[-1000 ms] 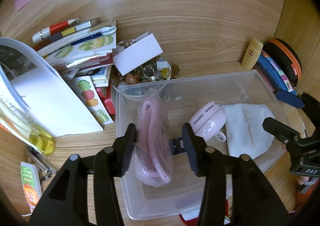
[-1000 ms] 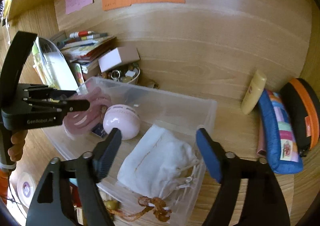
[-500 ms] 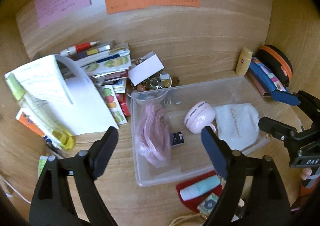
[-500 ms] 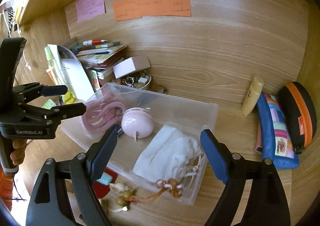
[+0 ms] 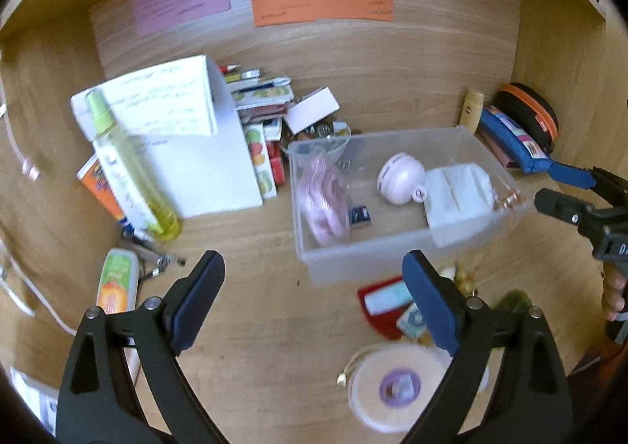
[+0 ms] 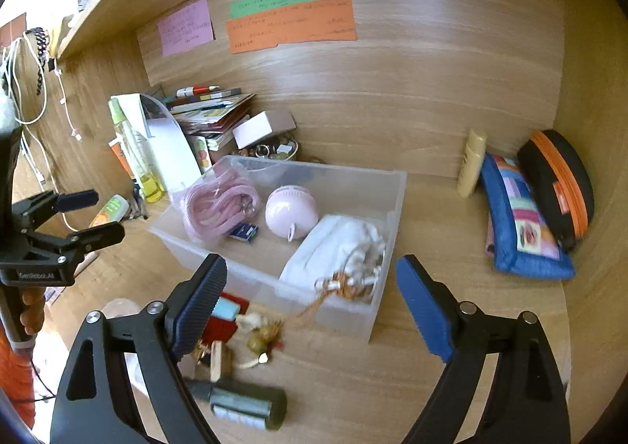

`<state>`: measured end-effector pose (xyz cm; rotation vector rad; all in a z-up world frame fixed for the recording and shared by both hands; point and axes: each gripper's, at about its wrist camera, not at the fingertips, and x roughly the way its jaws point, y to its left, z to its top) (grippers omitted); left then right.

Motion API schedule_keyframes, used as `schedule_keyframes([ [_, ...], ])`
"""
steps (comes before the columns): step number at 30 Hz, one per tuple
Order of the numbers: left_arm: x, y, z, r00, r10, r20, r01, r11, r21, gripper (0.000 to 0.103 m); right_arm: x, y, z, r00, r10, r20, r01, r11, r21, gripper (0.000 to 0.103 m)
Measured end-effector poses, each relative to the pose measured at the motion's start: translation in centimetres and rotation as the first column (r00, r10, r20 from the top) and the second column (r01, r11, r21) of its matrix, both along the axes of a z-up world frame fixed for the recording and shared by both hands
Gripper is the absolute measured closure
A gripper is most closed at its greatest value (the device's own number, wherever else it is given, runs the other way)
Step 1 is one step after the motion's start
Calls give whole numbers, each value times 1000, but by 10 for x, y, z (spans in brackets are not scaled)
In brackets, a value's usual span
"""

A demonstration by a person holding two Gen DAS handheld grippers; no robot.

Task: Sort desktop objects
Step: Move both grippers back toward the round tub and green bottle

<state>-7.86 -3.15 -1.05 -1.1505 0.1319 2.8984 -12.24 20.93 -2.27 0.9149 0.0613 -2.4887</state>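
A clear plastic bin (image 5: 376, 259) (image 6: 392, 208) stands mid-desk. In it lie a bagged pink cord (image 5: 324, 200) (image 6: 219, 204), a pink round gadget (image 5: 400, 177) (image 6: 290, 212), a small dark card (image 5: 360, 215) and a white drawstring pouch (image 5: 457, 192) (image 6: 337, 251). My left gripper (image 5: 314, 302) is open and empty, held above the desk in front of the bin. My right gripper (image 6: 310, 302) is open and empty at the bin's near right side. Loose items lie before the bin: a red pouch (image 5: 380, 306) (image 6: 223, 322), a white tape roll (image 5: 396, 385), a green cylinder (image 6: 243, 404).
At the left are a yellow-green spray bottle (image 5: 129, 169), a white box (image 5: 204, 153), stacked booklets (image 5: 267, 98) and an orange tube (image 5: 115, 283). At the right stand a cream bottle (image 6: 471, 165), a blue patchwork pouch (image 6: 522, 224) and a black-orange case (image 6: 557, 185). Wooden walls enclose the desk.
My left gripper opened, let go of the pink cord inside the bin, then drew back and up. My right gripper also pulled back, staying open.
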Motion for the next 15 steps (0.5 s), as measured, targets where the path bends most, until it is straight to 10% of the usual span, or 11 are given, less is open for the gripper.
schedule_keyframes([
  [15,70,-12,-44,999,17,47,-20,998,62,9,50,3,-42,998,-15,69,14,1000,5,16],
])
